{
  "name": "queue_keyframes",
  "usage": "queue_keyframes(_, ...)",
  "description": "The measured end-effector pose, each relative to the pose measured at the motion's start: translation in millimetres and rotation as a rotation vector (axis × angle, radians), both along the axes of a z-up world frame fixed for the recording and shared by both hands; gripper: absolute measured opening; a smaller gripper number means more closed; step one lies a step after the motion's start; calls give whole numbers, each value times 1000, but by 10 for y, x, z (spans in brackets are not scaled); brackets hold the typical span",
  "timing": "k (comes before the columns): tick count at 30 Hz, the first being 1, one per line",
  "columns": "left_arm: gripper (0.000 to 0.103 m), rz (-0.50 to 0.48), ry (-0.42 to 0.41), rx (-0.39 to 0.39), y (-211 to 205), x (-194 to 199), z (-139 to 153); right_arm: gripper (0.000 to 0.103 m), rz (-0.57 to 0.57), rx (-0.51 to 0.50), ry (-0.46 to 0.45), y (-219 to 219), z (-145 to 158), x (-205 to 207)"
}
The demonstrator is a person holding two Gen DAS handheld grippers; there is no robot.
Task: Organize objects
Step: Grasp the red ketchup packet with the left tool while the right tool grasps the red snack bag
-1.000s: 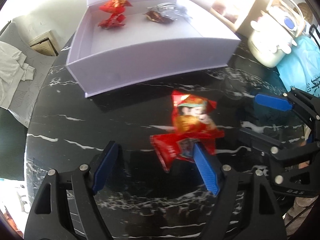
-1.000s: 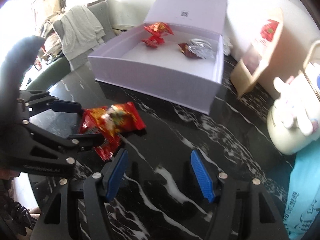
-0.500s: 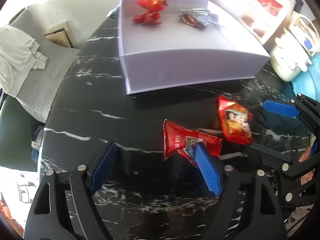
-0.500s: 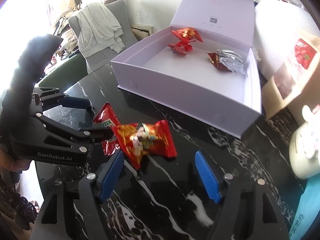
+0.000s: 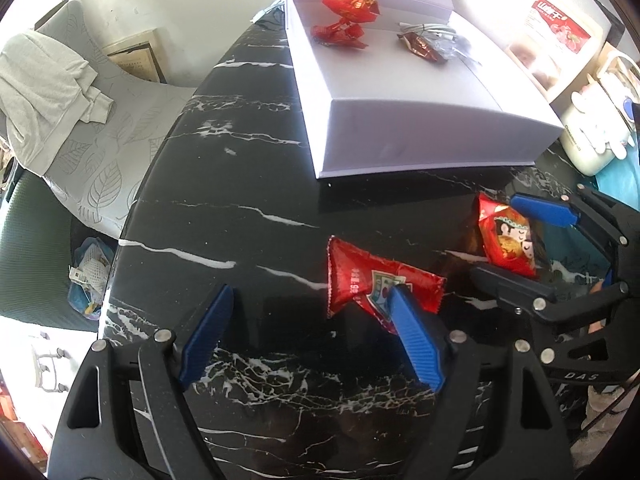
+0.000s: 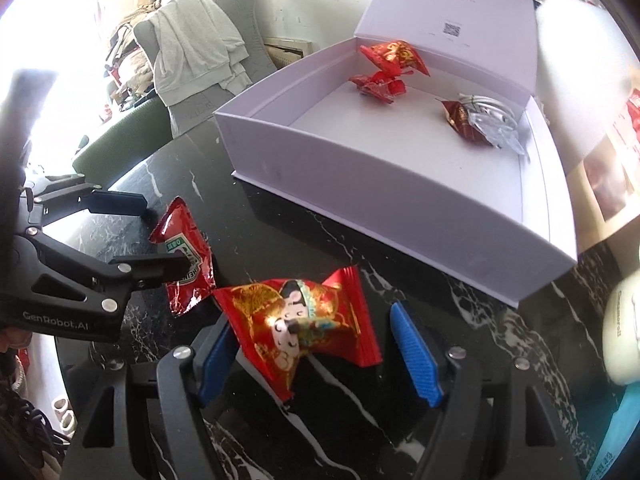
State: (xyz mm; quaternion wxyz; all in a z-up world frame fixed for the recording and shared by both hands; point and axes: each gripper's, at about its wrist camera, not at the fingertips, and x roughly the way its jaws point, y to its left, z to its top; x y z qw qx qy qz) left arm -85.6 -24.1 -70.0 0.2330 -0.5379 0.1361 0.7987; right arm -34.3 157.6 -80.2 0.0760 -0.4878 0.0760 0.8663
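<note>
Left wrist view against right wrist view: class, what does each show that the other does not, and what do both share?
Only the left wrist view shows the litter-filled blue bag on the floor. Only the right wrist view shows the lilac box's front left corner and its inner walls. Both show the open lilac box, the ketchup sachet and the cartoon candy packet on the black marble table.

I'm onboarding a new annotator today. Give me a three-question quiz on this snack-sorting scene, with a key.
1. True or false: the white box is empty.
2. Which gripper has the cartoon-print candy packet between its fingers: left or right?
3. Fill in: the ketchup sachet lies on the black ____ table.

Key:
1. False; wrapped sweets lie inside.
2. Right, fingers open.
3. Marble.
</note>
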Motion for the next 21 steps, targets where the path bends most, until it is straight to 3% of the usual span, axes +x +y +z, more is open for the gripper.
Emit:
queue_keyframes(1,80,-5,-1,3,6,7,-1,73,2,6,1,-8,-2,-1)
queue_keyframes(4,81,-24,-1,6,58,32,-9,56,8,28,11,-35,8,3)
queue_keyframes(6,81,-38,0,6,105,58,-10,52,6,30,15,-32,15,19)
queue_keyframes(21,86,-94,22,-19,414,195,-45,48,-24,40,25,64,62,267)
